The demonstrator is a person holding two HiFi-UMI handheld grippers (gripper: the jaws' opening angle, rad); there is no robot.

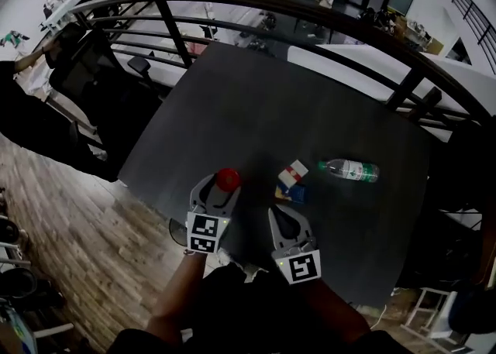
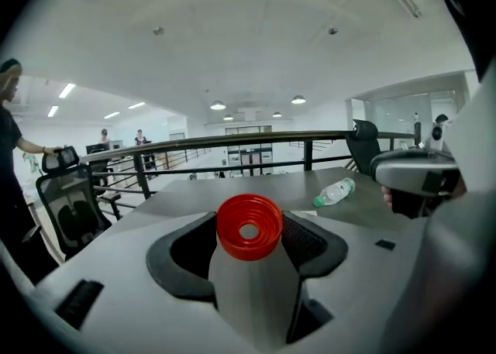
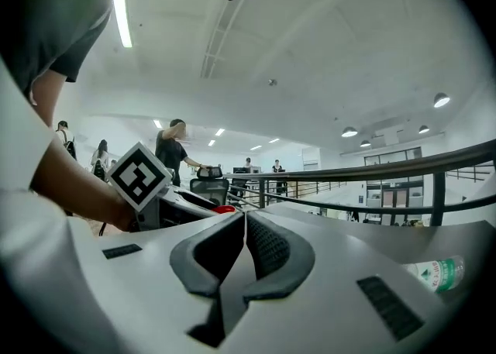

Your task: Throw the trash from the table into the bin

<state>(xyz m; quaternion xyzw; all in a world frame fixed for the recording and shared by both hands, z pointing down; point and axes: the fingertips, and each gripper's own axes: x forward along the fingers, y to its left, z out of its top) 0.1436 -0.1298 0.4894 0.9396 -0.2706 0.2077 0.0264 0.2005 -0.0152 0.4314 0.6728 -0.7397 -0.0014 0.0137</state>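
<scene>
My left gripper (image 1: pixel 224 187) is shut on a pale plastic bottle with a red cap (image 1: pixel 228 179), lifted at the near edge of the dark table (image 1: pixel 256 112). In the left gripper view the red cap (image 2: pixel 249 226) points away from the camera, and the left gripper (image 2: pixel 249 256) clamps the bottle's body between its pads. My right gripper (image 1: pixel 280 218) is beside it, shut with nothing in it, its jaws (image 3: pixel 244 230) pressed together. A small white, red and blue carton (image 1: pixel 293 178) lies just beyond the right gripper. A clear bottle with a green cap (image 1: pixel 349 170) lies on its side further right. No bin is in view.
A curved black railing (image 1: pixel 256 0) runs round the table's far and right sides. A black office chair (image 1: pixel 93 73) stands at the left on the wooden floor (image 1: pixel 85 228). A person (image 2: pixel 9 151) stands by the chair at far left.
</scene>
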